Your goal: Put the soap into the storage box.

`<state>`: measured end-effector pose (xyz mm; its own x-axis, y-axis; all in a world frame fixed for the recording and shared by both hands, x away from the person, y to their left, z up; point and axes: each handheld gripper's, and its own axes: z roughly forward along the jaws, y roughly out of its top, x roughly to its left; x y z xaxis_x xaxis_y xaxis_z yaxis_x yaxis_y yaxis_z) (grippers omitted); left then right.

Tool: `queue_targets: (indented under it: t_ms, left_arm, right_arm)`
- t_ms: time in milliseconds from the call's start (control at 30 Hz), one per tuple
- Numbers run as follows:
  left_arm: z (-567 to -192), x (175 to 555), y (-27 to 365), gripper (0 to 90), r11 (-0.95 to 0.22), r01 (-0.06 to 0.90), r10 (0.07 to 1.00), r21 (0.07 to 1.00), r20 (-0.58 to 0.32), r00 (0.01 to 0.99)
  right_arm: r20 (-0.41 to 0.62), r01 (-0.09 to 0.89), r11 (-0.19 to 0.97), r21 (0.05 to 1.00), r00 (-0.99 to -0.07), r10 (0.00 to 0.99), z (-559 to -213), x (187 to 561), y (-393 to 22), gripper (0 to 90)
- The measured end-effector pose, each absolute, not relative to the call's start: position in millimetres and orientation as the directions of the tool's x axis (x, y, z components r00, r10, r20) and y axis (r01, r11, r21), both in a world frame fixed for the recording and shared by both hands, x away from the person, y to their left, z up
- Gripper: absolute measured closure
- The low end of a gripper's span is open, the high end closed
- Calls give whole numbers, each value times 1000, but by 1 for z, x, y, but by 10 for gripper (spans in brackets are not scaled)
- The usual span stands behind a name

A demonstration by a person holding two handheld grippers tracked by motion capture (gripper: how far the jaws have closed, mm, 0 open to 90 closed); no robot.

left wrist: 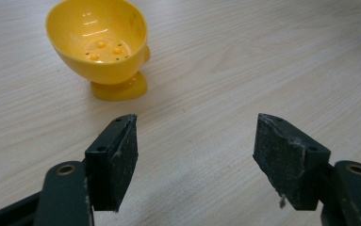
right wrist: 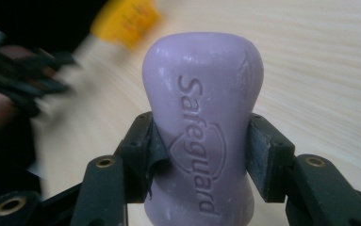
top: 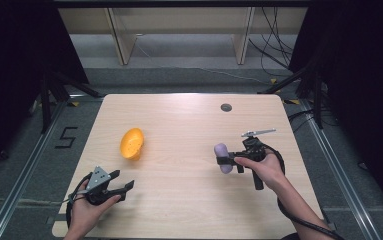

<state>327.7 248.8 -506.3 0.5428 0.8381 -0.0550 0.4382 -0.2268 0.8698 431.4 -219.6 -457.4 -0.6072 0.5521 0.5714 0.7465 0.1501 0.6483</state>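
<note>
The wooden table [top: 179,200] carries two items of interest: a yellow soap dish [top: 132,143] standing left of centre, and a purple soap bar [top: 223,157] held above the surface right of centre. The dish stands on its own foot, bowl tilted; the left gripper view shows small drain holes in its floor.

Step in hand, as judged from the layout: transport of the soap toward the dish. The bar is already grasped and clear of the table; the dish holds nothing yet.

Right gripper [top: 225,160]: clamped on the soap bar. In the right gripper view both black pads press the narrow waist of the bar [right wrist: 201,122], embossed lettering facing the camera. The right hand [top: 259,167] holds the tool roughly level, jaws pointing left toward the dish, forearm entering from the lower right. The background in that view is streaked with blur.

Left gripper [top: 124,187]: released, jaws spread wide with nothing between them. The left hand [top: 86,202] rests near the front left edge, jaws aimed at the dish [left wrist: 100,44], near it but not touching.

Next move, as judged: carry the bar leftward over the bowl, lower it in, then release. The tilted, light dish may tip; the left gripper is positioned to steady it.
</note>
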Motion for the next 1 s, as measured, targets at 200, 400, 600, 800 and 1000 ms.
queue_targets:
  t_ms: [200, 400, 600, 800, 1000]
  left_arm:
    - [-506, 328, 248, 306, -226, 435, 836, 872, -56, 545]
    - [-506, 327, 248, 307, -226, 435, 836, 871, -56, 546]
    - [-506, 328, 248, 307, -227, 435, 836, 871, -55, 547]
    - [-506, 327, 248, 307, -227, 436, 837, 871, -55, 545]
    - [-505, 327, 247, 307, -201, 438, 835, 876, -81, 544]
  right_arm:
    - [642, 721, -6, 693, -613, 460, -459, 419, -218, 500]
    - [613, 675, -41, 736, -640, 464, -456, 416, -216, 500]
    - [595, 665, -31, 746, -645, 480, -458, 415, -216, 500]
    - [588, 665, -25, 746, -641, 493, -456, 414, -215, 500]
    - [211, 455, 273, 847, -761, 614, -441, 403, -202, 500]
